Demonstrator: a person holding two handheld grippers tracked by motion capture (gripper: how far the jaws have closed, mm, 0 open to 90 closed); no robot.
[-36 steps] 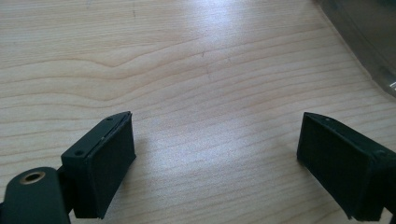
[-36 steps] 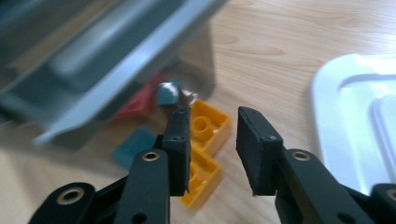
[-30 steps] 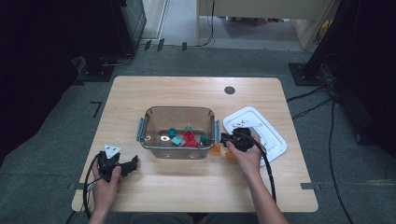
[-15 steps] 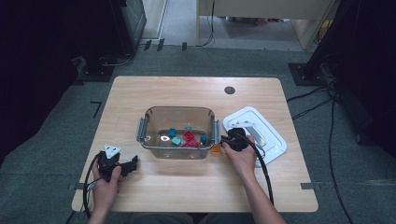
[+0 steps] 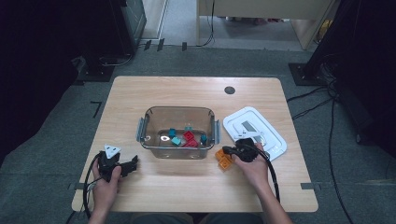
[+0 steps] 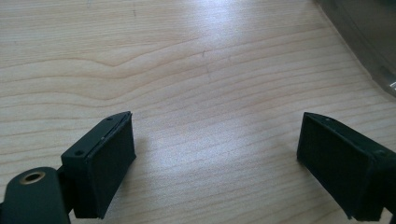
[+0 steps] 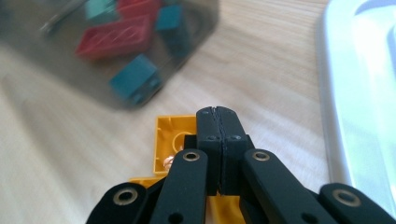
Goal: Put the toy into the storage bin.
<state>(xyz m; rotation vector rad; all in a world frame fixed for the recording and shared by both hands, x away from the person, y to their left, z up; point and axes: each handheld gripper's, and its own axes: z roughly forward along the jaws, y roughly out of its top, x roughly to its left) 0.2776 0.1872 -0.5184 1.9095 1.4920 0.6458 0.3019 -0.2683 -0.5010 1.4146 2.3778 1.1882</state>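
Note:
Two orange bricks [image 5: 223, 158] lie on the table just right of a clear plastic bin [image 5: 180, 110] that holds red and teal bricks [image 5: 188, 138]. My right gripper [image 5: 228, 150] hovers over the orange bricks, its jaws shut flat against each other with nothing between them. In the right gripper view the shut right gripper [image 7: 217, 114] sits above an upturned orange brick [image 7: 170, 135], with the bin [image 7: 56, 74] beyond it. My left gripper [image 5: 133, 163] rests low at the table's front left. Its jaws stand wide open over bare wood in the left gripper view [image 6: 215, 154].
A white lid [image 5: 261, 130] lies right of the bin, close behind my right hand; its edge [image 7: 364, 93] runs along the right of the right gripper view. The bin has metal handles at both ends [image 5: 140, 130]. A bin corner [image 6: 369, 32] shows ahead of the left gripper.
My right hand has moved left, off the white lid and down toward the orange bricks beside the bin. The left hand has stayed where it was.

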